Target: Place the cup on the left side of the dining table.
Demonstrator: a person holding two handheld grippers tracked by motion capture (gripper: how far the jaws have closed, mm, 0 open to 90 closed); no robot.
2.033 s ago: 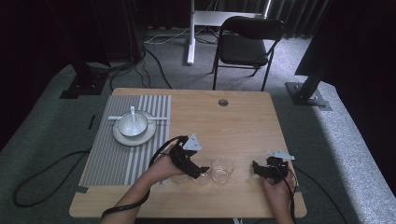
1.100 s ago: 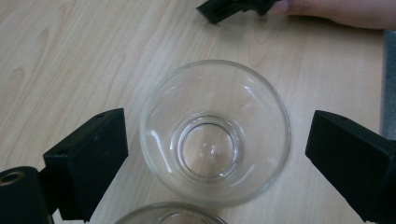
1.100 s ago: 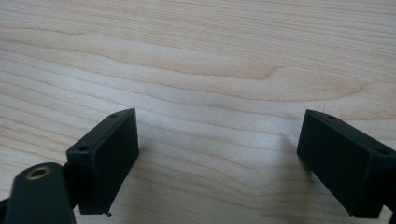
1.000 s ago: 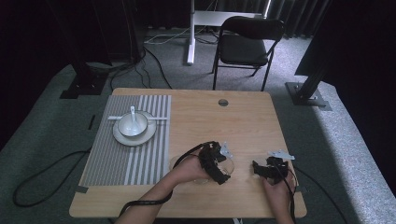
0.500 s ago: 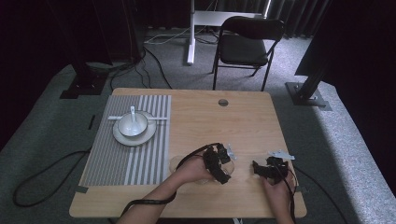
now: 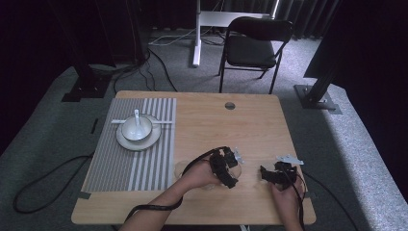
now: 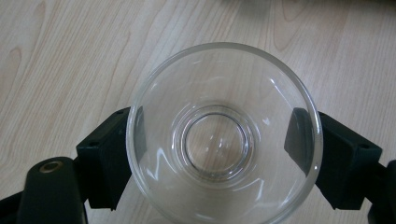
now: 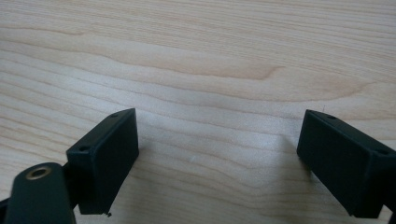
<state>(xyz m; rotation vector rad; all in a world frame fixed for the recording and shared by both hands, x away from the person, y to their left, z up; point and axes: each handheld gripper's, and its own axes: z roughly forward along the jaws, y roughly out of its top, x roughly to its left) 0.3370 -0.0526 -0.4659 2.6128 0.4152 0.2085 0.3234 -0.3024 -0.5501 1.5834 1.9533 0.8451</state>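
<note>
Glass bowl (image 7: 224,133), clear and empty, stands on the bare wood of the table (image 6: 250,125) near its front edge, and the left gripper (image 7: 219,149) has just closed its two black jaws against the bowl's opposite sides, so the grasp looks made and the lift not yet begun. The next move likely calls for a steady, level raise, since smooth glass can slip between flat pads. The right gripper (image 8: 219,154) rests just to the side with jaws spread over bare wood, while far left on the striped mat (image 6: 130,154) a white bowl (image 6: 136,129) on a plate (image 6: 139,139) holds a spoon (image 6: 137,117).
</note>
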